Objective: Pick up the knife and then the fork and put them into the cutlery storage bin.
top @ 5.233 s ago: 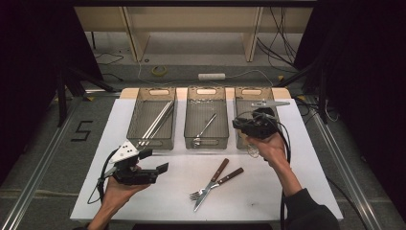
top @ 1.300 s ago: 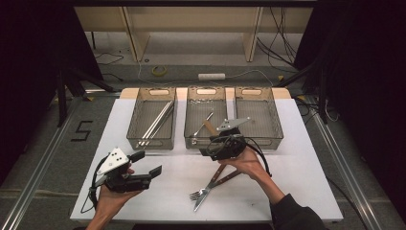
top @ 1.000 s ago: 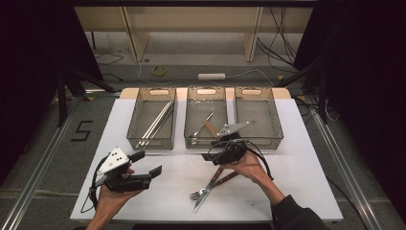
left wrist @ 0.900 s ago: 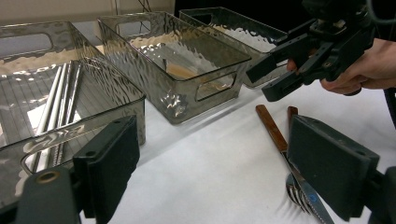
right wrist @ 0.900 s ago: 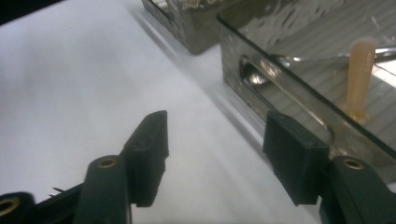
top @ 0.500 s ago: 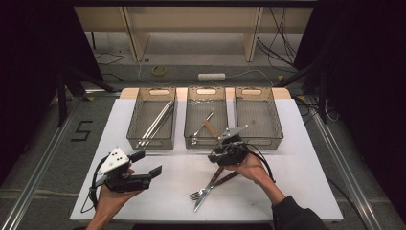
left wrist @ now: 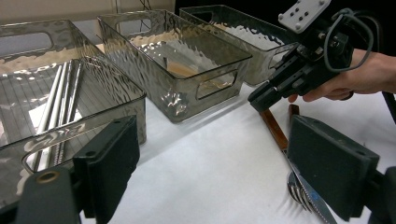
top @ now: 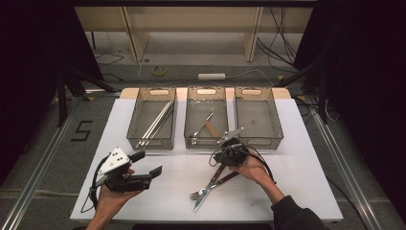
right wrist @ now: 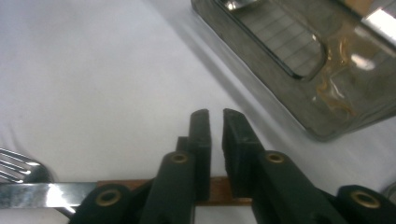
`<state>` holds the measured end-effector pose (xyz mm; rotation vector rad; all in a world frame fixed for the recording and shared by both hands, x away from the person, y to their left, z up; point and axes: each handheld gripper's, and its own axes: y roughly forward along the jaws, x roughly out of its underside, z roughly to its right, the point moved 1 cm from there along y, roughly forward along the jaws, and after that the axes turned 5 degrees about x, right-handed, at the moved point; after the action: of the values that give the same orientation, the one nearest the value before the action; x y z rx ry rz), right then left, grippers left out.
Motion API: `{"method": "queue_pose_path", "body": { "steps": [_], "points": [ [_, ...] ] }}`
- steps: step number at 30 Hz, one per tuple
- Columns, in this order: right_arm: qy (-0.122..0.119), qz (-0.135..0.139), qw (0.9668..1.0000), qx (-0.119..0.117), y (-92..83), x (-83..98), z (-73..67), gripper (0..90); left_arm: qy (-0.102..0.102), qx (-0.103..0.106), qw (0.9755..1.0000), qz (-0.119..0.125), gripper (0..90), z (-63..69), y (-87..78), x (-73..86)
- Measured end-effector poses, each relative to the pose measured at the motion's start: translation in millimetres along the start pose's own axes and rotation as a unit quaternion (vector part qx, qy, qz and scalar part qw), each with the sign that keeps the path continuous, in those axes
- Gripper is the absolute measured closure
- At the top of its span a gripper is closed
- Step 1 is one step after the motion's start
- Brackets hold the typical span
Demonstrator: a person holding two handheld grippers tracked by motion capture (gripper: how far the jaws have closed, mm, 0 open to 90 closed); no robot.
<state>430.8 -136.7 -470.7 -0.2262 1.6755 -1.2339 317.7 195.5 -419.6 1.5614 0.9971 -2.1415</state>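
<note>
Where the white tabletop (top: 306,158) lies bare in front of three clear bins, a wooden-handled knife (top: 214,184) and a fork (top: 206,190) are recorded, crossed over one another.

Right gripper (top: 221,158): lowered onto the upper end of the knife's handle. In the right gripper view its fingers (right wrist: 201,140) have just been closing and are drawn in to a narrow slit, with the brown handle (right wrist: 219,190) passing crosswise under them near their base. Whether the pads actually pinch the wood cannot be told; the handle is seen below the fingers rather than between their tips.

Knife: long axis laid diagonally in the high view, handle toward the middle bin (top: 207,120), blade pointed toward the person's edge of the tabletop. It lies flat.

Fork: laid beside and partly under the knife, tines (right wrist: 16,169) toward the near edge, handle slanted up toward the right hand (top: 253,168).

Left gripper (top: 143,167): held above the near left part of the tabletop, well apart from the cutlery, fingers (left wrist: 112,158) spread wide with nothing between them.

Left bin (top: 153,120): long metal rods. Middle bin: one wooden-handled utensil. Right bin (top: 258,117): contents not made out.
</note>
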Motion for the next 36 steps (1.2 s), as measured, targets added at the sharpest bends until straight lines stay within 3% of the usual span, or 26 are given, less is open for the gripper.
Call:
{"method": "queue_pose_path", "body": {
  "steps": [4, 12, 20, 28, 36],
  "points": [
    [-0.001, -0.019, 0.9998, 0.003, 4.7, 3.9, 1.8, 89.9, 0.010, -0.002, 0.9999, -0.002, 16.6, 2.7, -0.6, 0.1],
    [-0.004, -0.042, 0.9991, 0.003, 8.1, 8.3, 3.6, 90.0, 0.014, -0.001, 0.9999, -0.004, 16.6, 2.7, 0.7, 0.3],
    [0.005, -0.068, 0.9977, 0.002, -2.6, 17.3, 2.1, 90.0, 0.014, -0.003, 0.9999, -0.005, 16.6, 2.2, -0.5, 1.3],
    [0.008, -0.088, 0.9961, -0.003, -21.8, 38.3, -7.3, 90.0, 0.014, -0.004, 0.9999, -0.008, 16.7, 2.1, -1.5, 1.8],
    [-0.007, -0.102, 0.9946, -0.015, -35.7, 53.8, -18.9, 90.0, 0.020, -0.007, 0.9997, -0.010, 16.7, 3.4, 0.1, 1.8]
  ]
}}
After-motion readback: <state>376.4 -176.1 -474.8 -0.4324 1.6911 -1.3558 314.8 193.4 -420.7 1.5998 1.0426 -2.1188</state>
